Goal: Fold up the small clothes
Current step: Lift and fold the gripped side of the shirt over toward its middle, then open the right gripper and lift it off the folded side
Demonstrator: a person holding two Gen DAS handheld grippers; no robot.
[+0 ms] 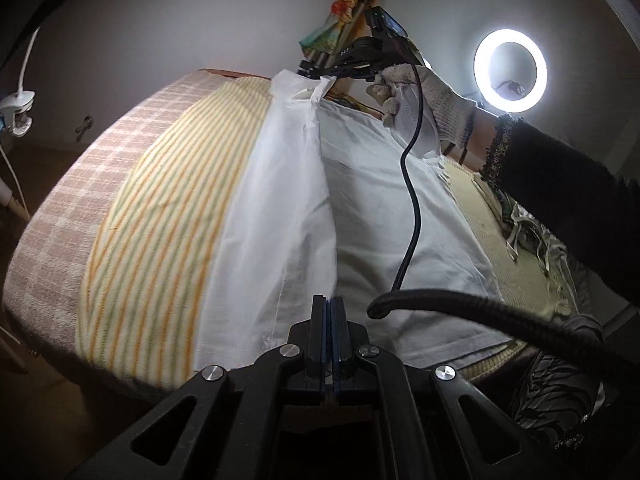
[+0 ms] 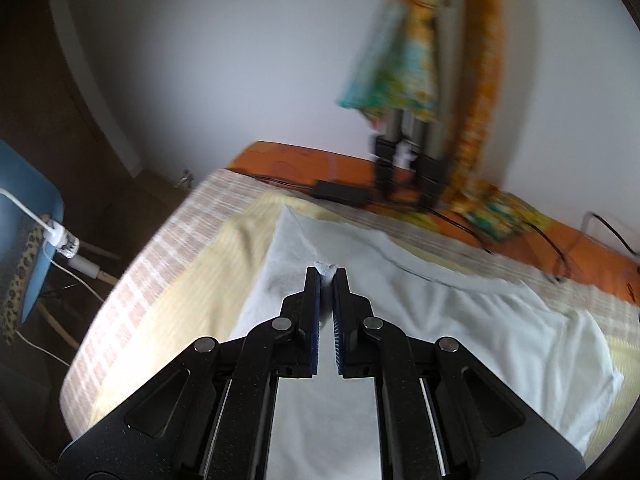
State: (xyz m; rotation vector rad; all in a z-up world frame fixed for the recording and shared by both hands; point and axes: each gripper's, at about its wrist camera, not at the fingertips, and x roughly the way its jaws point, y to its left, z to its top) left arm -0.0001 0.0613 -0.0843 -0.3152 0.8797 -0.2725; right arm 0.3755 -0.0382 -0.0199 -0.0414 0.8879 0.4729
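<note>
With my left gripper (image 1: 329,304) and right gripper (image 2: 327,274) both clamped on the white garment's (image 1: 400,200) edge, I judge the first fold is only half-made.

A striped towel (image 1: 160,208) lies bare left of the white garment (image 1: 380,208). On the right, a black cable (image 1: 412,200) hangs across it; a tripod (image 2: 408,160) stands behind.
</note>
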